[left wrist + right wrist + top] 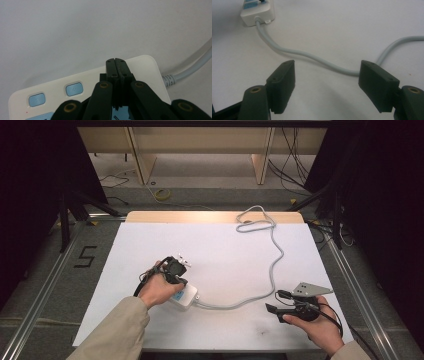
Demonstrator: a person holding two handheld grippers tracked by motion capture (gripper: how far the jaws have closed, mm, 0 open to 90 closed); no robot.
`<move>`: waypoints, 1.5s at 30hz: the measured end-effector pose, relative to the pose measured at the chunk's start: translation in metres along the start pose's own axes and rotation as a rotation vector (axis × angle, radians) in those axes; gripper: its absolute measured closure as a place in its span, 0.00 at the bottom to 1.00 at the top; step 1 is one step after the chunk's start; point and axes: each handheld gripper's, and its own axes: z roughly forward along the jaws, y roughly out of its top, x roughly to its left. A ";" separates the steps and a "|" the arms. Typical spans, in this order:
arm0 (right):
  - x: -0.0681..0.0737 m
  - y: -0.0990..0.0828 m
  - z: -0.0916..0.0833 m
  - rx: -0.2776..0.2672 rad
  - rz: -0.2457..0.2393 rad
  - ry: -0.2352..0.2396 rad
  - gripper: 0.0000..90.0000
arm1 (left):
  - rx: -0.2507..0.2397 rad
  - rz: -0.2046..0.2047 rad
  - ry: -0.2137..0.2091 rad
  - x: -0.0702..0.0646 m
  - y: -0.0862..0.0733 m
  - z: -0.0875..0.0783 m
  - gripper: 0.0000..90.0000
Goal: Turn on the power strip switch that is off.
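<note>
Where the white worktop (225, 250) carries the items, I list: one white power strip (82, 85), lying near the front left, partly under my left hand (159, 290); two pale blue buttons (74, 89) on its top face; one grey cable (294, 53) running from its end, curving right across the worktop, then up to a loose loop at the far edge. Left claw (116, 65): jaws pressed fully together, gripping nothing, tips poised over the strip's top face near the cable end; whether they touch it I cannot tell. Right claw (327, 85): jaws spread wide, empty, held in my right hand (320, 327) at the front right, well apart from the strip, the cable passing beyond its tips.
</note>
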 end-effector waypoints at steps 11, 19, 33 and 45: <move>0.001 0.000 0.001 0.006 0.000 0.005 0.34 | 0.006 0.004 0.002 0.000 0.000 0.001 1.00; 0.001 -0.001 0.001 0.007 -0.001 0.005 0.34 | 0.007 0.002 0.003 0.000 0.000 0.002 1.00; 0.001 -0.001 0.001 0.007 -0.001 0.006 0.34 | 0.011 0.016 0.009 -0.002 0.002 0.003 1.00; 0.001 -0.001 0.000 0.007 -0.001 0.005 0.34 | 0.032 0.025 0.009 -0.001 0.004 0.003 1.00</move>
